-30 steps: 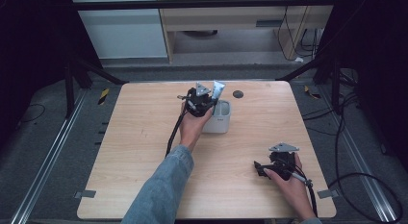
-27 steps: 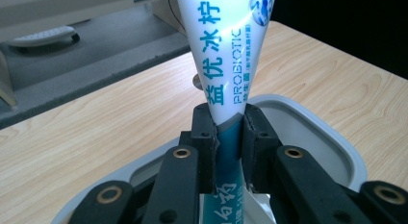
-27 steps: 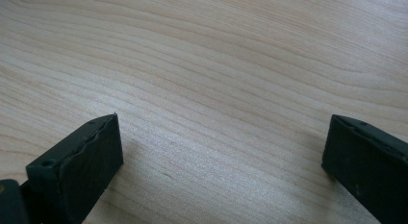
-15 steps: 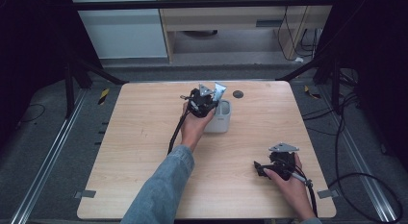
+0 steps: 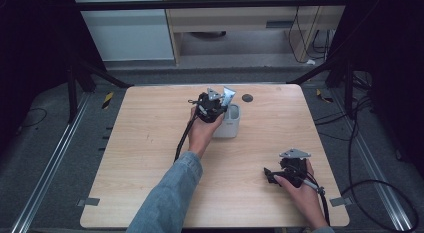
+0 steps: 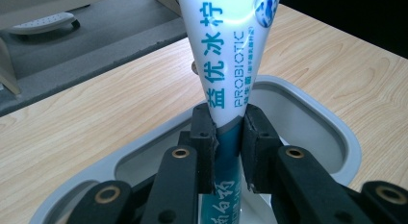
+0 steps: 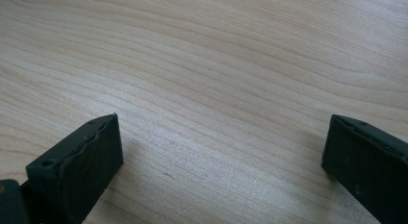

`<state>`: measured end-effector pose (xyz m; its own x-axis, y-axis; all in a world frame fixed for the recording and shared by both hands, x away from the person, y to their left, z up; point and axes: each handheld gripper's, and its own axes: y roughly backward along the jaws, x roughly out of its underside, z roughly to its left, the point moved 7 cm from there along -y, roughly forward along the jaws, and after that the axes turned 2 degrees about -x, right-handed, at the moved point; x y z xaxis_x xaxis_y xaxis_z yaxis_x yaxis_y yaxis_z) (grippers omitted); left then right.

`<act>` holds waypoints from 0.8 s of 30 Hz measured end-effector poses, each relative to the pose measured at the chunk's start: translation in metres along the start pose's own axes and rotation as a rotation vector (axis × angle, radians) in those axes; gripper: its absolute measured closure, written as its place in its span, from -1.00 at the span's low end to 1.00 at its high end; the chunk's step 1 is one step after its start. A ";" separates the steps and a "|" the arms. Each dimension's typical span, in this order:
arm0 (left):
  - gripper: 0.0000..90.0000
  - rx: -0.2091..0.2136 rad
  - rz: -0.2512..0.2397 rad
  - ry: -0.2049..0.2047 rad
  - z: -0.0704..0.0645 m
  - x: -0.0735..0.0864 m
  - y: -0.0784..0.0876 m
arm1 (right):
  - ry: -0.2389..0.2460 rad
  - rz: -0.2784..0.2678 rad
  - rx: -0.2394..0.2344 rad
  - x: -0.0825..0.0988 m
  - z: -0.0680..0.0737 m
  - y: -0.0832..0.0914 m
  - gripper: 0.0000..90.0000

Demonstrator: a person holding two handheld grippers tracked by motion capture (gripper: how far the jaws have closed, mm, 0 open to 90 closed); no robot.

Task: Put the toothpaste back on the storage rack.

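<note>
A white and teal toothpaste tube (image 6: 231,56) stands upright in my left gripper (image 6: 227,137), which is shut on its lower part. The tube's bottom end hangs inside a light grey cup (image 6: 308,118) with a rounded rim. In the high view the left gripper (image 5: 212,105) sits over the grey cup (image 5: 231,128) near the table's back middle, with the tube (image 5: 228,98) sticking up from it. My right gripper (image 5: 272,174) rests low at the front right of the table, open. In its own view the right gripper (image 7: 221,152) has wide-apart jaws with bare wood between them.
A small dark round mark (image 5: 247,97) lies on the wooden table (image 5: 150,143) behind the cup. Cables trail from both grippers. Dark floor and metal rails surround the table, and a cabinet stands behind it.
The left gripper has shifted slightly with the tube over the cup. The right gripper has stayed where it was.
</note>
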<state>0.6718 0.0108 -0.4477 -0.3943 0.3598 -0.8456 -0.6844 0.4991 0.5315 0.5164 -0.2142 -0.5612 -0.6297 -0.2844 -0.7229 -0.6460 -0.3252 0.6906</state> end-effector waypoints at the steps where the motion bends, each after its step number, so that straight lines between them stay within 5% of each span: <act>1: 0.70 0.001 0.001 0.000 0.000 0.000 0.000 | 0.000 0.000 0.001 0.000 0.000 0.000 -0.98; 24: 0.61 0.009 0.009 -0.008 0.000 0.000 0.002 | 0.000 0.000 0.000 0.000 0.000 0.000 -0.98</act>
<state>0.6705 0.0123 -0.4462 -0.3951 0.3707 -0.8405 -0.6756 0.5027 0.5393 0.5164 -0.2142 -0.5612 -0.6297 -0.2845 -0.7229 -0.6460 -0.3250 0.6907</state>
